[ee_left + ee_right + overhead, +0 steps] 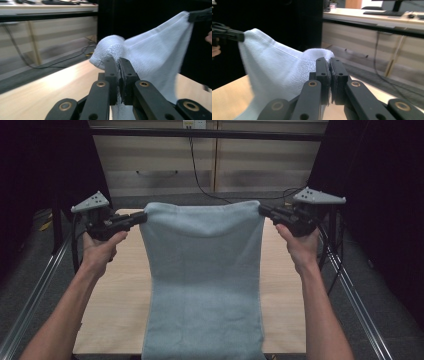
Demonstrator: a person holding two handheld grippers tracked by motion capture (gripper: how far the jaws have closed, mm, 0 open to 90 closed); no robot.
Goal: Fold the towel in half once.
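High view: both tongs (142, 217) (262, 210) clamped on towel (202, 280) top corners, above table (115, 295) centre.

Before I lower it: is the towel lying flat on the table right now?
No, the towel hangs between the left gripper and right gripper, each clamped on an upper corner.

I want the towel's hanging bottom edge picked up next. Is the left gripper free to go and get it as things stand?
Probably not yet. The left gripper is shut on one top corner of the towel, and the right gripper pinches the other. Letting go would drop that corner; otherwise nothing blocks the way down.
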